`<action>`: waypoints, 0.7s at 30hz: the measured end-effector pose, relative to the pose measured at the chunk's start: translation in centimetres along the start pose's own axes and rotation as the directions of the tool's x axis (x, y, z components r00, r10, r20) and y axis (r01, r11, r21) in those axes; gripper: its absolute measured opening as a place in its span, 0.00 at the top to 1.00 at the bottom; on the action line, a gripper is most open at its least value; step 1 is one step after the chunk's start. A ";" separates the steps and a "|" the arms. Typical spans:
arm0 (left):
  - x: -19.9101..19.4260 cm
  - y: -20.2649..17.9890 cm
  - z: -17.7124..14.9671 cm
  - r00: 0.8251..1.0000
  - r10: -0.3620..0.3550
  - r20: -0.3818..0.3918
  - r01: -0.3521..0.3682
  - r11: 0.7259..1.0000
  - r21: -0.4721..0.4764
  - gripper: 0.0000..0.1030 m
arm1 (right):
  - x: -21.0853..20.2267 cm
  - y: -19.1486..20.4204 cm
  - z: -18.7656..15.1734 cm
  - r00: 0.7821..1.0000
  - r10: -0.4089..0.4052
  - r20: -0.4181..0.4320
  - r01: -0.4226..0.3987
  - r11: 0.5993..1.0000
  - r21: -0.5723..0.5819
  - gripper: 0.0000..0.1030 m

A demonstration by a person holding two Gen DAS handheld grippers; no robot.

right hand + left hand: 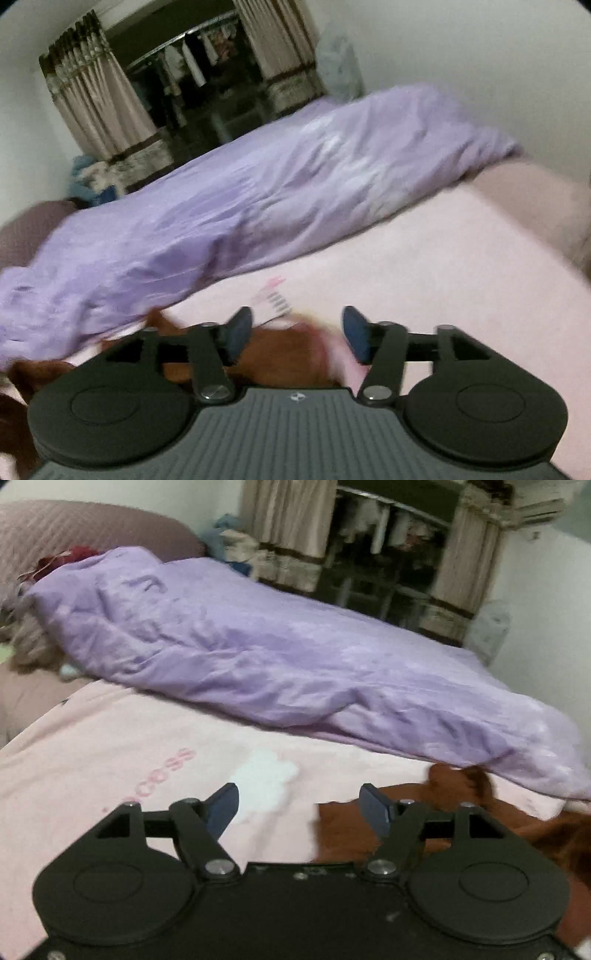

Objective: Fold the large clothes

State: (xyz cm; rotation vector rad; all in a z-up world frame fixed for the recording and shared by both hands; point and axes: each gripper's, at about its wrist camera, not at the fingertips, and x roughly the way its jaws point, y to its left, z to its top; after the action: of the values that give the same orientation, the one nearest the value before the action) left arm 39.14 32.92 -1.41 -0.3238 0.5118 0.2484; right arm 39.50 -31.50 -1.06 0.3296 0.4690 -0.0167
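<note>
A: Left wrist view: brown garment (347,830) lies crumpled and blurred on the pink sheet (92,775), below the purple duvet (258,657). Left gripper (299,806)?
B: Jaws wide apart, nothing between the pads, clear of the cloth.
A: Right gripper (297,332)?
B: Same: spread, empty, brown garment (280,358) under it. No containers seen.

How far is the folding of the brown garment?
Done: cannot tell; the brown garment lies blurred on the pink sheet. In hand: nothing; the left gripper and right gripper are open and empty. Left: finishing the folding, probably.
</note>
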 end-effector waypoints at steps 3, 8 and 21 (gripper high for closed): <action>1.0 1.4 0.0 1.000 0.011 -0.027 -0.012 0.999 -0.038 0.30 | 0.4 -1.2 -0.2 0.999 -0.021 0.047 0.021 1.000 0.015 0.15; 1.0 1.4 -0.6 0.999 0.007 -0.046 -0.006 1.000 0.009 0.18 | 1.2 -2.3 -1.6 0.999 0.049 0.003 -0.048 0.999 -0.011 0.10; 4.6 -1.9 -6.0 0.984 -0.088 -0.155 0.105 0.989 0.106 0.30 | 2.5 1.5 -3.1 0.978 0.182 -0.102 -0.199 0.961 -0.193 0.00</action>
State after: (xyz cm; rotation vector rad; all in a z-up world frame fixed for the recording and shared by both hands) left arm 40.97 29.72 -8.30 -0.2567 0.6539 0.1002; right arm 40.51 -28.98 -4.38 0.1749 0.5157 0.2322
